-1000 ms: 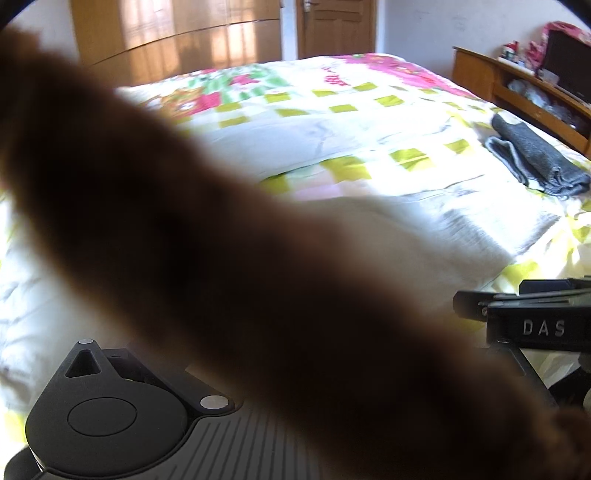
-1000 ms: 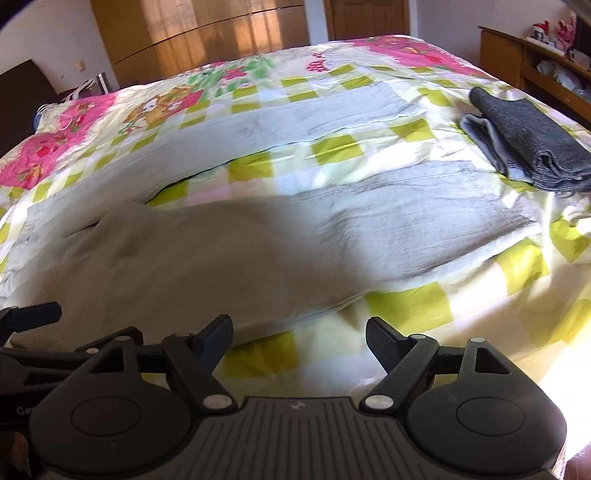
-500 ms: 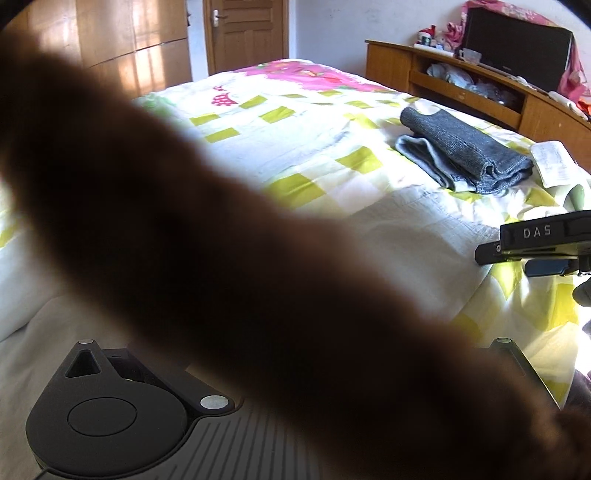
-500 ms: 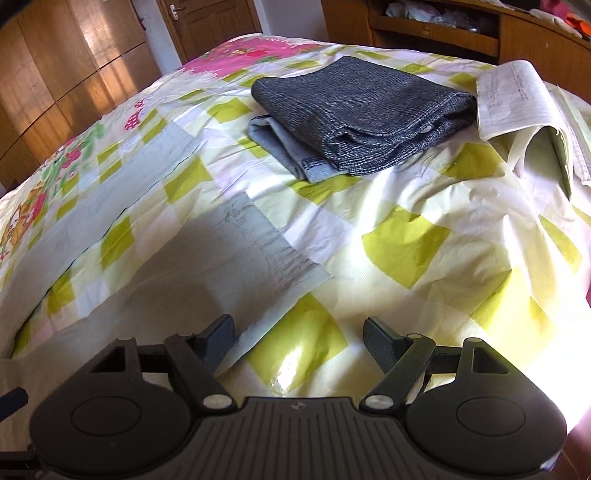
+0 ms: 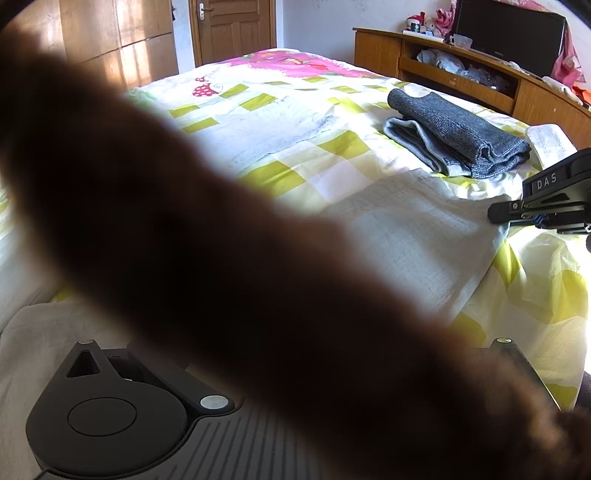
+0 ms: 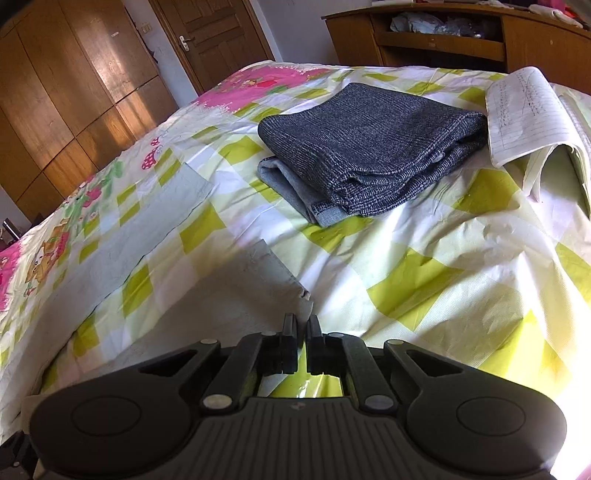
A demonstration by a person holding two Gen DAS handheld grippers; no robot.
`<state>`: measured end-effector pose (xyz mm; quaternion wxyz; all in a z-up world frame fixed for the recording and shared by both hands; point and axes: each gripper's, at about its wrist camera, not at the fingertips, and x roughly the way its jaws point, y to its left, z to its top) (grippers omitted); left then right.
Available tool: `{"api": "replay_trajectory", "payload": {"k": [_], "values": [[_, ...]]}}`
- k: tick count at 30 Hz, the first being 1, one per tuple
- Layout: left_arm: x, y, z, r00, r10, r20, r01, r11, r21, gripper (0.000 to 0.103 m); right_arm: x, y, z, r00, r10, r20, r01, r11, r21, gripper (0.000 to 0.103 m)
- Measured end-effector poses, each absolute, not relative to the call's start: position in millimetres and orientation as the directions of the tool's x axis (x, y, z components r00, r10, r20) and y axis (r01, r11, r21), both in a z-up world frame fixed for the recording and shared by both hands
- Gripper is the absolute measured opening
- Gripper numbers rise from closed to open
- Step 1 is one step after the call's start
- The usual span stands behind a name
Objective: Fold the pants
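Light grey pants [image 5: 413, 236] lie spread flat on the patterned bedspread [image 6: 424, 280]. In the right wrist view my right gripper [image 6: 301, 325] is shut on the hem corner of the near pant leg [image 6: 258, 284]. The right gripper also shows in the left wrist view [image 5: 535, 206] at the right edge of that leg. A blurred brown shape [image 5: 221, 258] crosses the left wrist view and hides my left gripper's fingers; only its base shows.
Folded dark grey pants [image 6: 369, 147] lie further along the bed, with an open notebook [image 6: 532, 110] beside them. A wooden headboard shelf [image 5: 461, 74] runs along the right. A wardrobe and door [image 6: 207, 29] stand behind the bed.
My right gripper has moved down to the hem corner of the grey pant leg and shut on it. The left wrist view has swung right towards the headboard.
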<state>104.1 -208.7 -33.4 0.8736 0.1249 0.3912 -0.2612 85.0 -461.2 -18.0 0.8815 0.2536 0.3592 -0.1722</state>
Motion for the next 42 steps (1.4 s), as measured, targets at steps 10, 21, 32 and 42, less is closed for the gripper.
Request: {"api": "replay_trajectory", "payload": {"k": [10,21,32,42], "values": [[104,-208,-39,0.551,-0.379,-0.743,0.561,0.828,-0.006,0.103,94,-480,-15,0.601,-0.226,-0.767,0.546,0.817,0.187,0.022],[95,-58,-7,0.677,-0.193,-0.711,0.384,0.916,0.118,0.103,110,-303,27,0.719,0.031,-0.694,0.055,0.993,0.102,0.027],[92,147,3,0.684,0.125,-0.719,0.04,0.977,0.208,0.103,157,-51,-19,0.424,0.482,-0.767,-0.553,0.808,0.202,0.027],[63,217,-45,0.506,0.161,-0.847,-0.028,0.985,0.17,0.103,139,14,-48,0.125,0.554,-0.823,-0.679,0.652,0.336,0.03]]}}
